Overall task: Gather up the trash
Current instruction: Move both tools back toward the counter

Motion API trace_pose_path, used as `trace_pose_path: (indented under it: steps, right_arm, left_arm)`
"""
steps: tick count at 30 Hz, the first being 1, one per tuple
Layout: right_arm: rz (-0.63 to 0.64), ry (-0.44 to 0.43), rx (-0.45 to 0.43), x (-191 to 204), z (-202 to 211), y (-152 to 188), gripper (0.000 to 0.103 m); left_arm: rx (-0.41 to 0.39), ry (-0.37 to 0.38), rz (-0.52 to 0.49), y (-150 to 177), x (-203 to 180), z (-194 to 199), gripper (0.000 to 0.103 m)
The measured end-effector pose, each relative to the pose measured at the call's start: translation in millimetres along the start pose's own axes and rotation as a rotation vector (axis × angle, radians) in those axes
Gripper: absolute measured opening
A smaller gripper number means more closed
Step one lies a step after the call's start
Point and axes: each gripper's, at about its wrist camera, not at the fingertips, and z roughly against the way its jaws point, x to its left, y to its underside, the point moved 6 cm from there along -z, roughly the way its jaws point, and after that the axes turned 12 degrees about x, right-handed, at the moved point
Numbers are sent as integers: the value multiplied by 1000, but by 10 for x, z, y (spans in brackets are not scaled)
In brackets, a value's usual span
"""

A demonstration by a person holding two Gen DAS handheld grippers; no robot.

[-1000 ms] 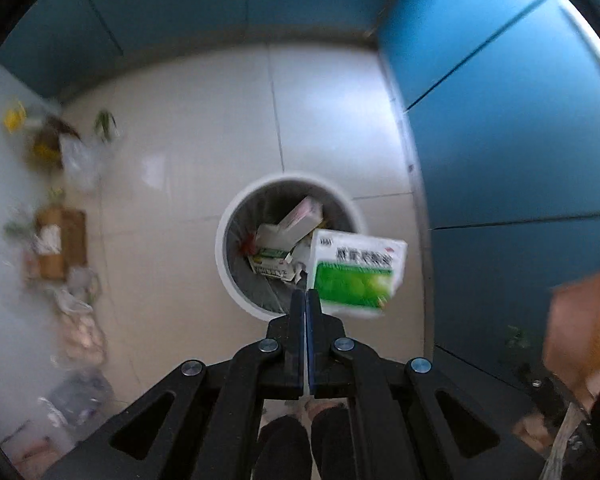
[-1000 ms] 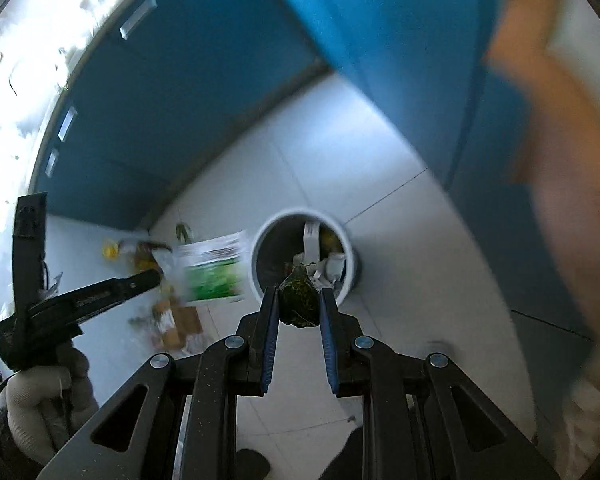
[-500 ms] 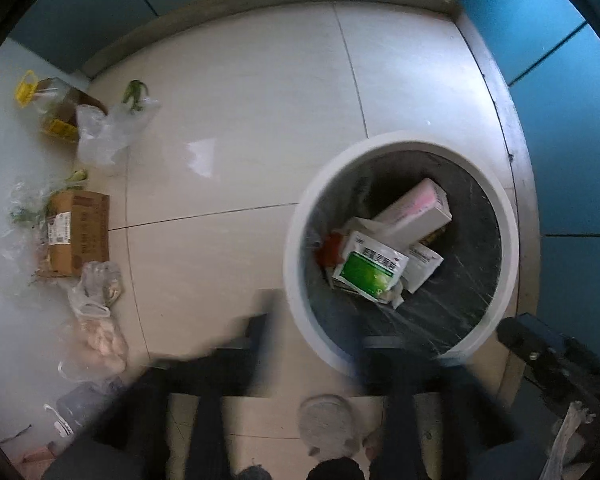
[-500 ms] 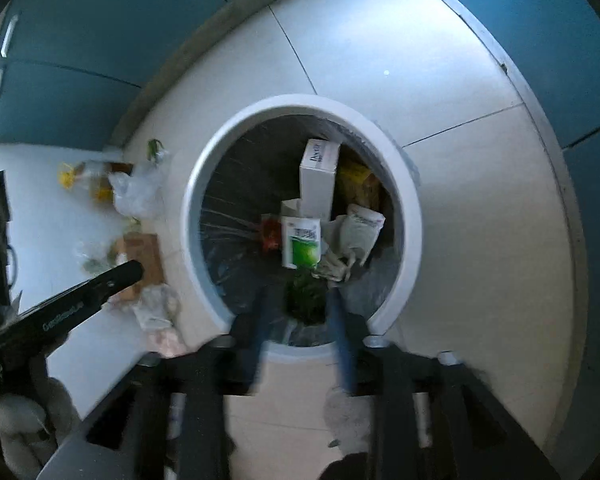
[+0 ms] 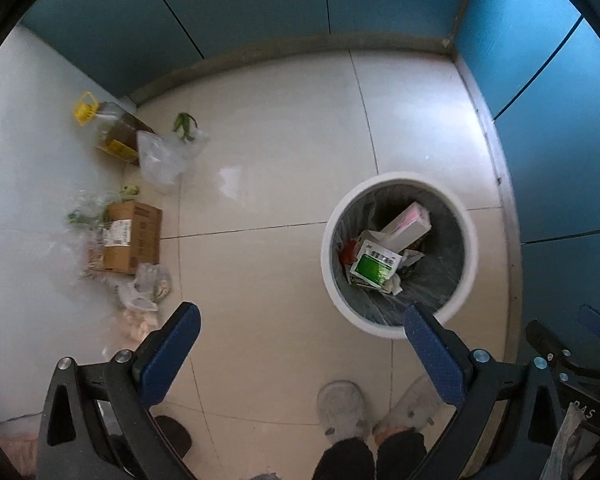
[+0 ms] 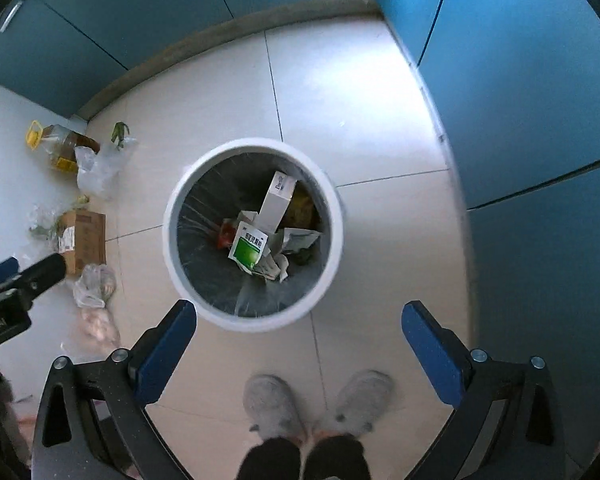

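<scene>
pale tiled floor [image 5: 284,168], teal cabinets [image 5: 560,128], white bin [image 6: 172,216]

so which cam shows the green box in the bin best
The right wrist view: it looks almost straight down into the bin, so the green box sits near the middle of the picture, unobstructed. The left wrist view also shows it, but off to the right and at a slant.

Both grippers, left [image 5: 300,344] and right [image 6: 298,338], released; green box [image 6: 249,249] now lies in bin [image 6: 172,240].
</scene>
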Motion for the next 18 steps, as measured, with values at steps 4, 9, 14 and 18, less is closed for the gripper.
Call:
trace_pose_path:
  steps: [4, 9, 14, 18]
  right_arm:
    - [16, 51, -22, 35, 683, 229, 103]
    - [40, 35, -65, 136, 1601, 584, 103]
    - [45, 24, -102, 184, 2510, 956, 103]
    - [60, 24, -144, 230, 3285, 1264, 103]
  left_arm:
    - [-17, 4, 15, 223, 83, 560, 103]
    - [-47, 23, 32, 574, 157, 1329, 103]
    - [-86, 70, 42, 853, 224, 2049, 103]
    - [-136, 76, 34, 1024, 318, 2594, 103]
